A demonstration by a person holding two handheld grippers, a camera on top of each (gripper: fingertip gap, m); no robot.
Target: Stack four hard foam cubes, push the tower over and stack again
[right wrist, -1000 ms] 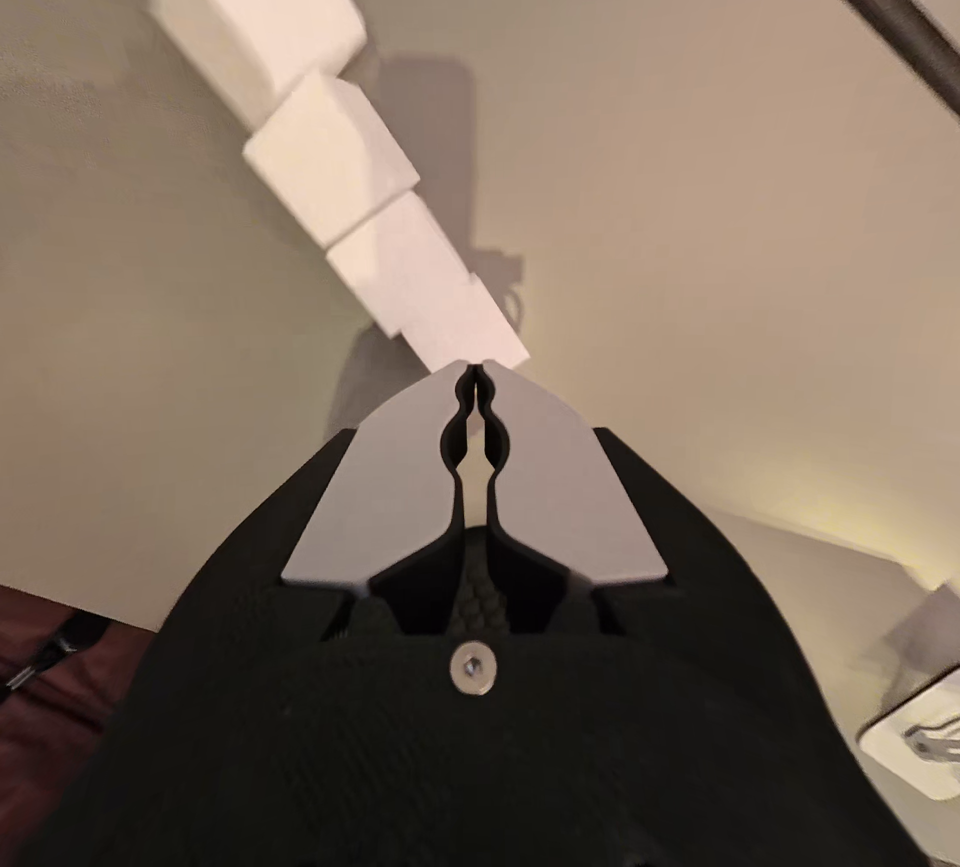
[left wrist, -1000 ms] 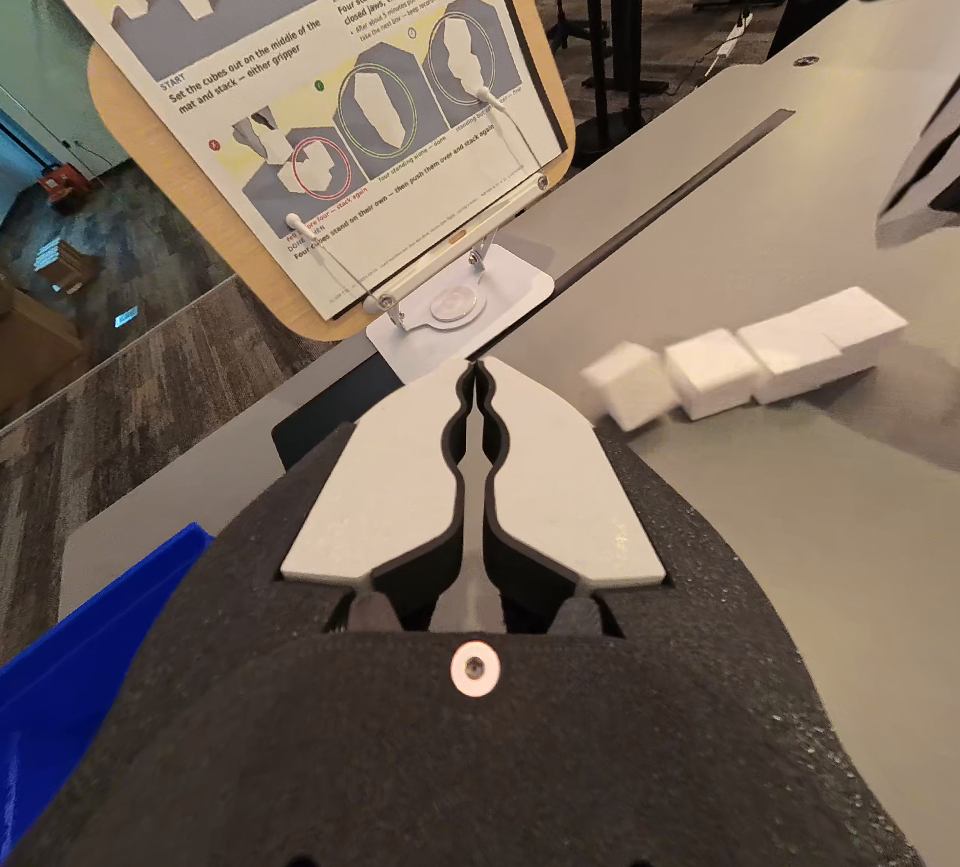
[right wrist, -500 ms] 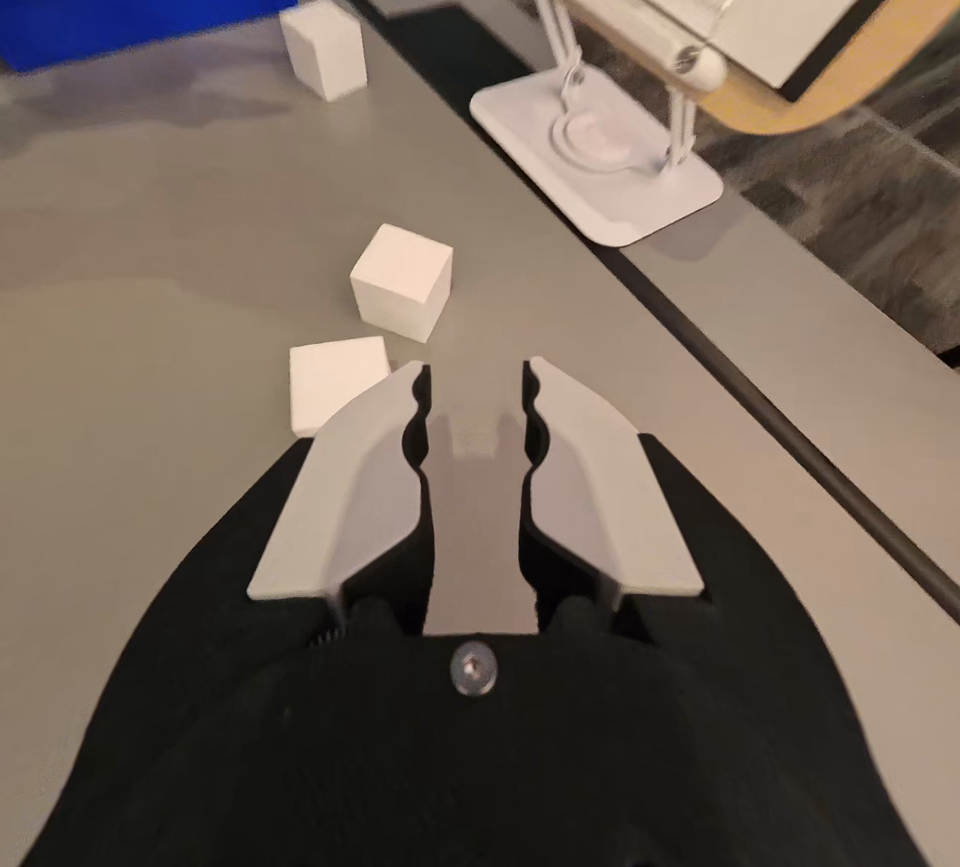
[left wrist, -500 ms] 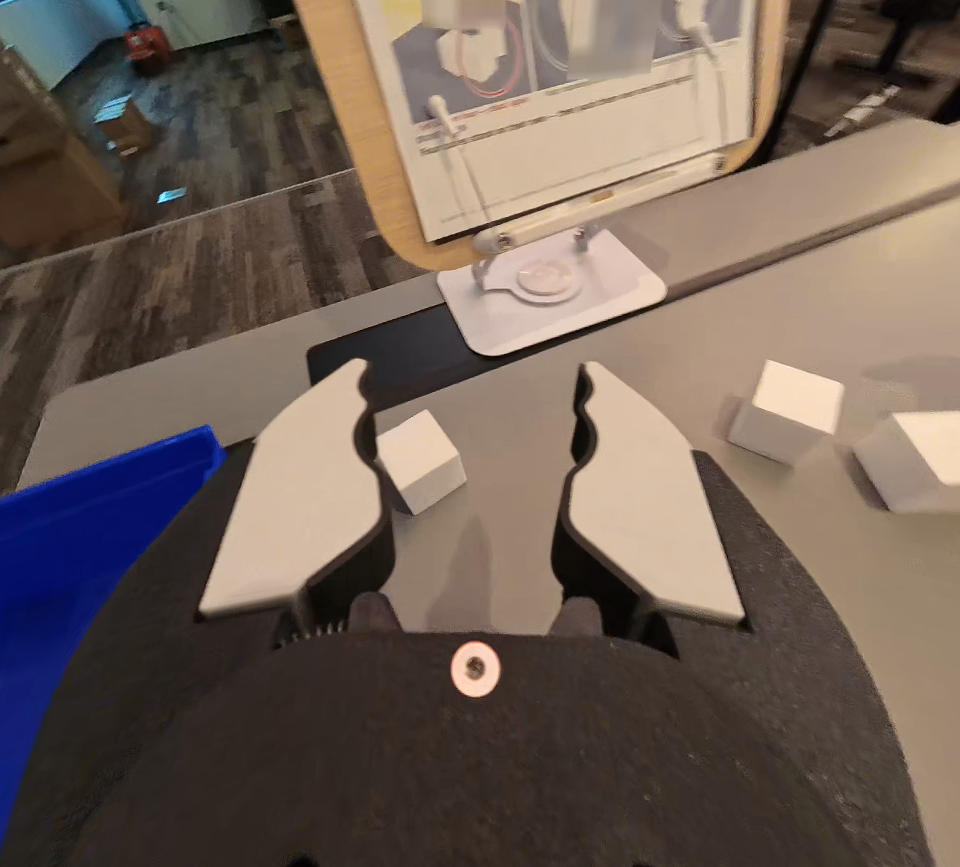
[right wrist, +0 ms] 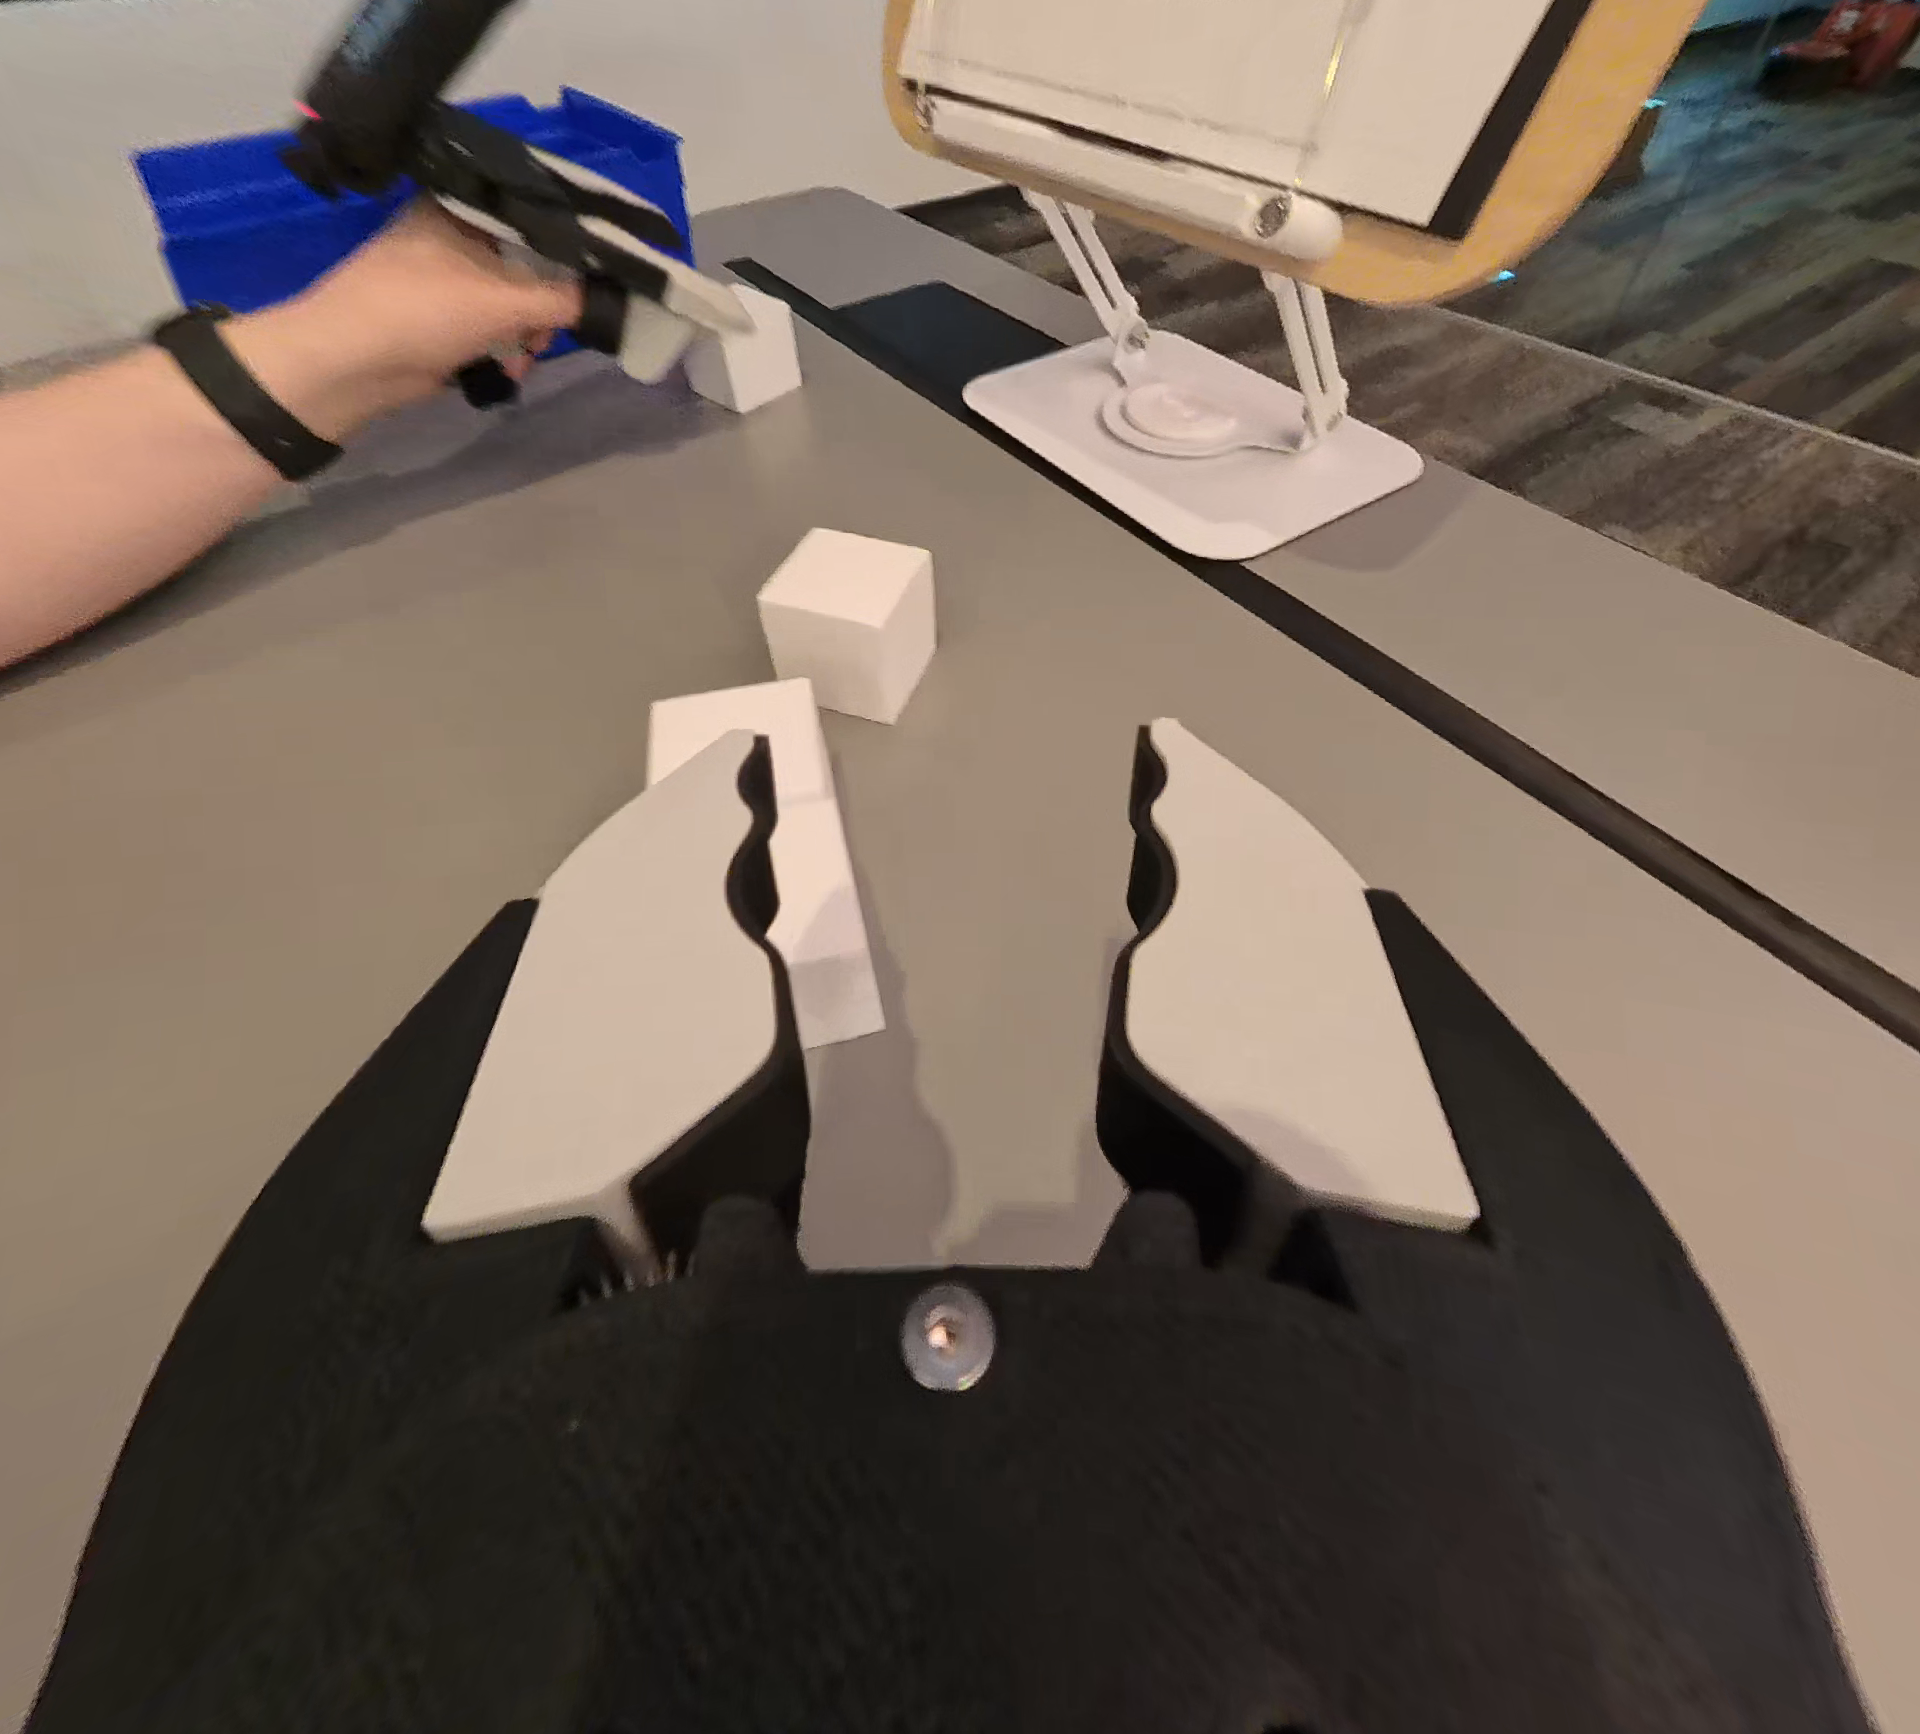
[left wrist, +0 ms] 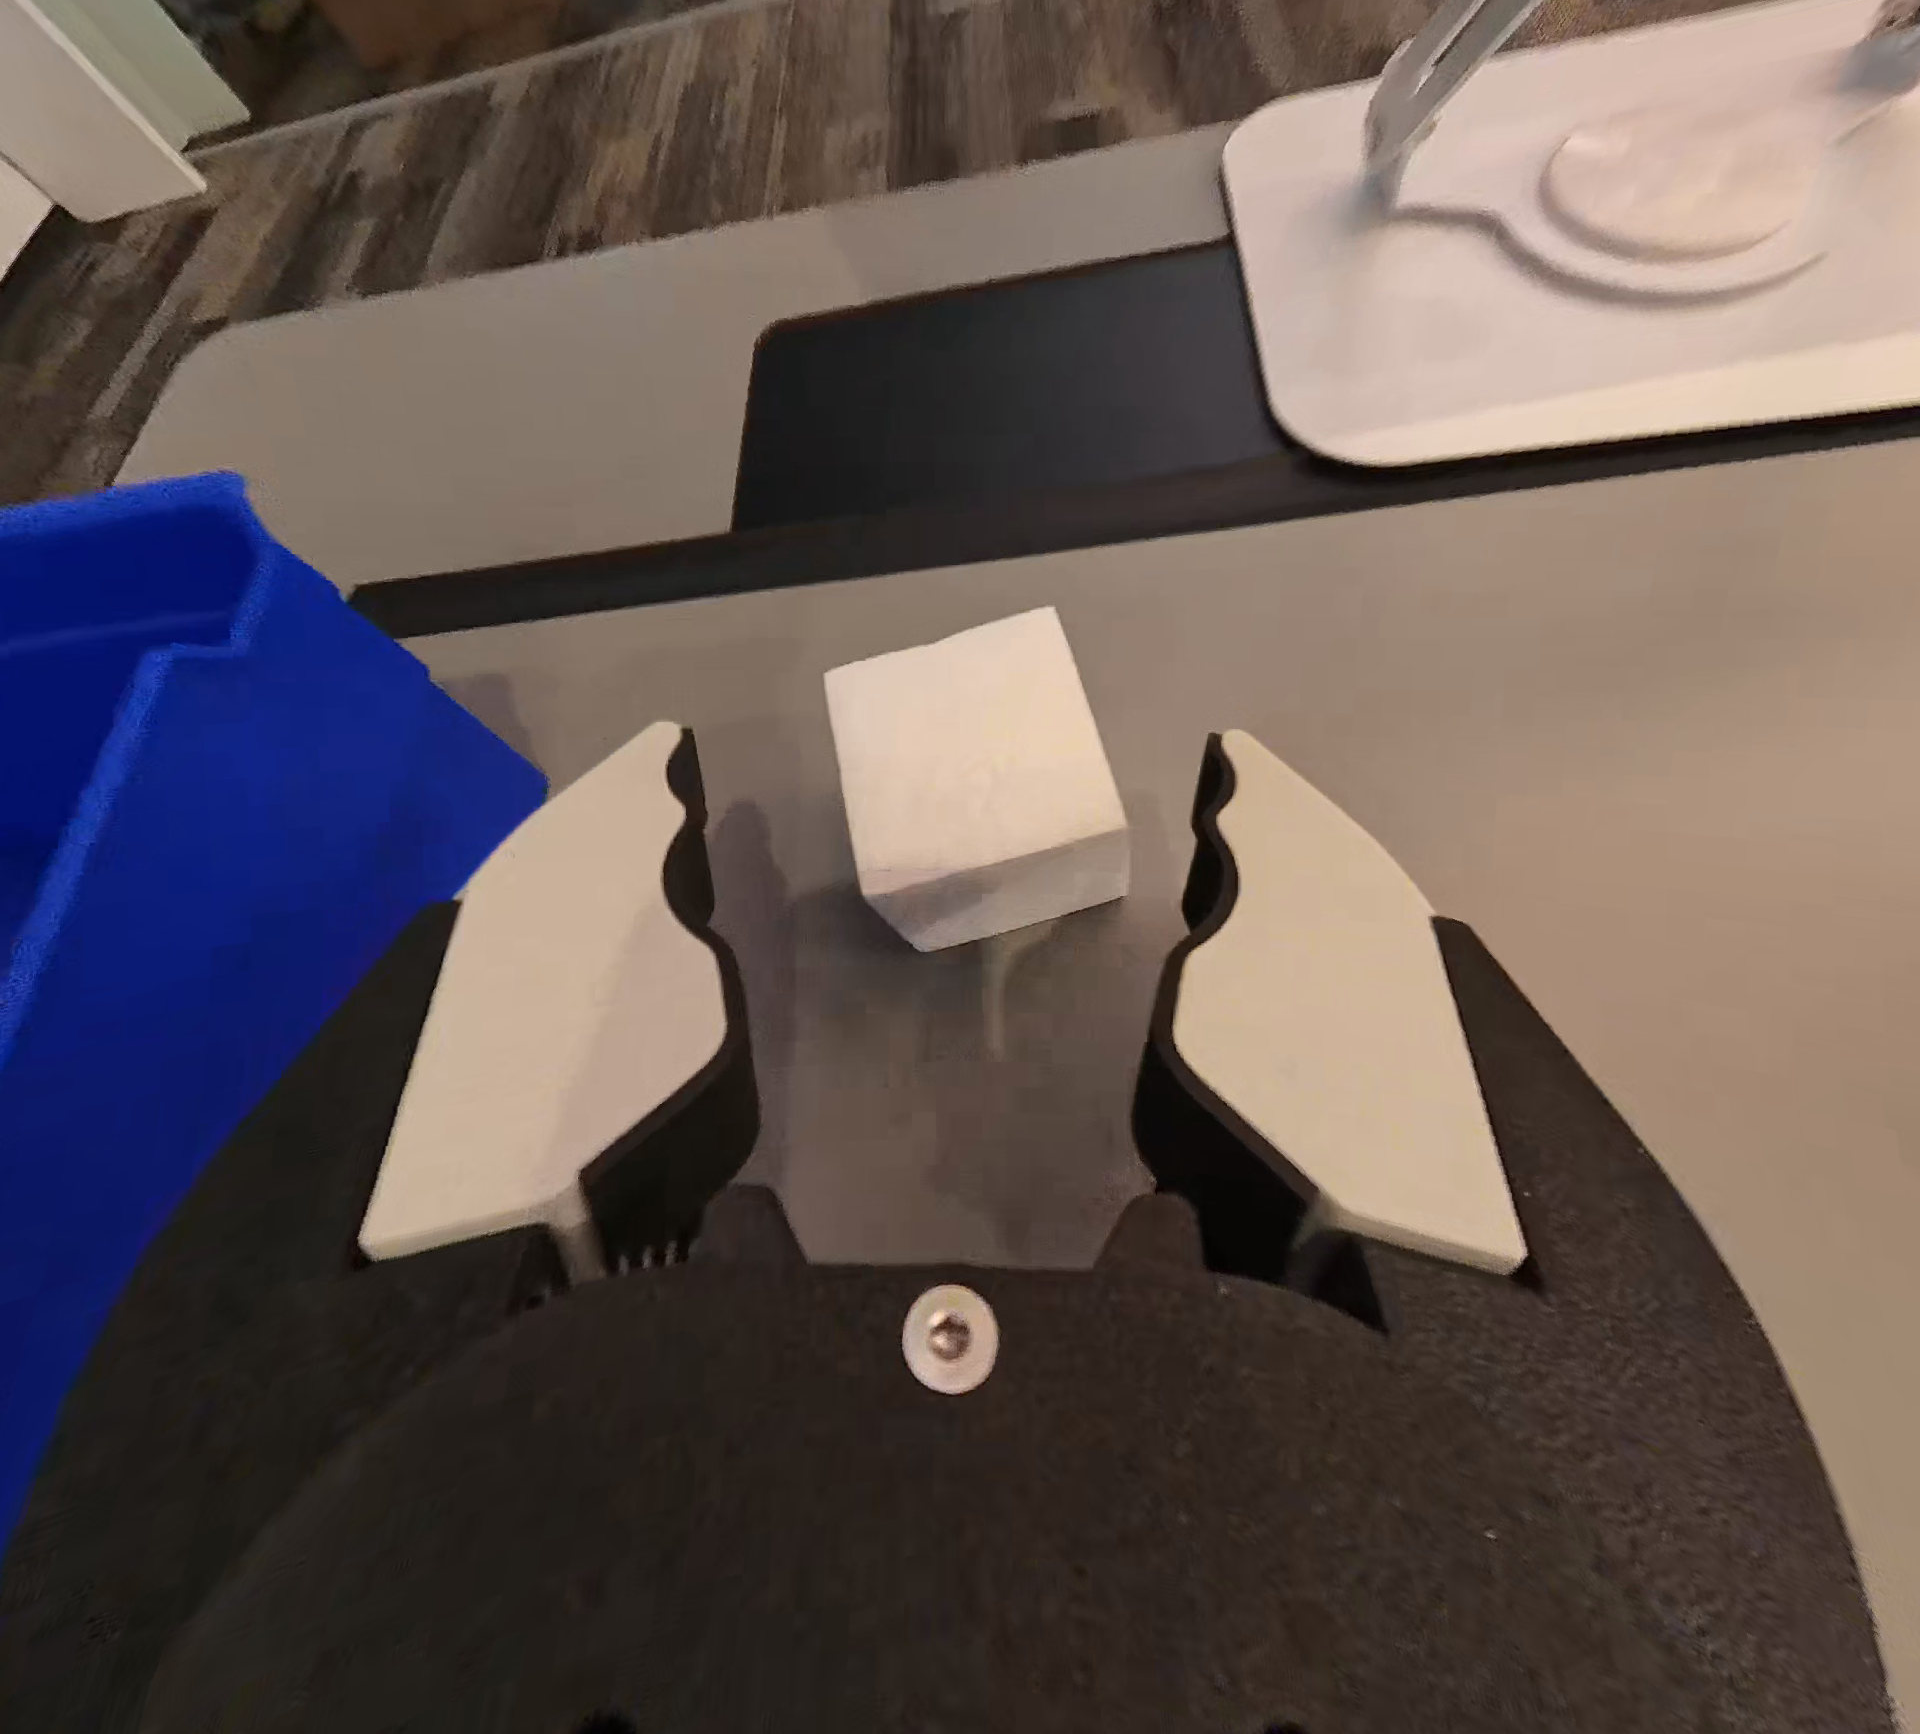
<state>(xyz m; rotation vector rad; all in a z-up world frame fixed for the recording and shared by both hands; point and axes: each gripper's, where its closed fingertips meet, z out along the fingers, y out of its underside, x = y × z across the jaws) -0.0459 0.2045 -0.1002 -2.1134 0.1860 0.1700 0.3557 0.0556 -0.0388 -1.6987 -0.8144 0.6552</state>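
Several white foam cubes lie apart on the grey table point(right wrist: 1039, 645). In the left wrist view one cube point(left wrist: 977, 780) sits just ahead of my open left gripper point(left wrist: 945, 749), between the lines of its fingertips, untouched. The same cube point(right wrist: 753, 354) and the left gripper point(right wrist: 717, 323), held by a hand, show far left in the right wrist view. My right gripper point(right wrist: 956, 739) is open and empty. One cube point(right wrist: 847, 635) stands ahead of it. Two more cubes point(right wrist: 738, 728) point(right wrist: 821, 926) lie side by side, partly hidden by its left finger.
A blue bin point(left wrist: 156, 749) stands close on the left of the far cube; it also shows in the right wrist view point(right wrist: 239, 230). A white stand base point(right wrist: 1195, 437) carries an instruction board point(right wrist: 1299, 22) at the back. A dark slot point(right wrist: 1558, 801) runs along the table. About 45 cm separates my left fingertips from my right.
Both grippers went from shut to open. The leaning row of cubes fell and scattered. My left gripper moved up to the far cube by the blue bin.
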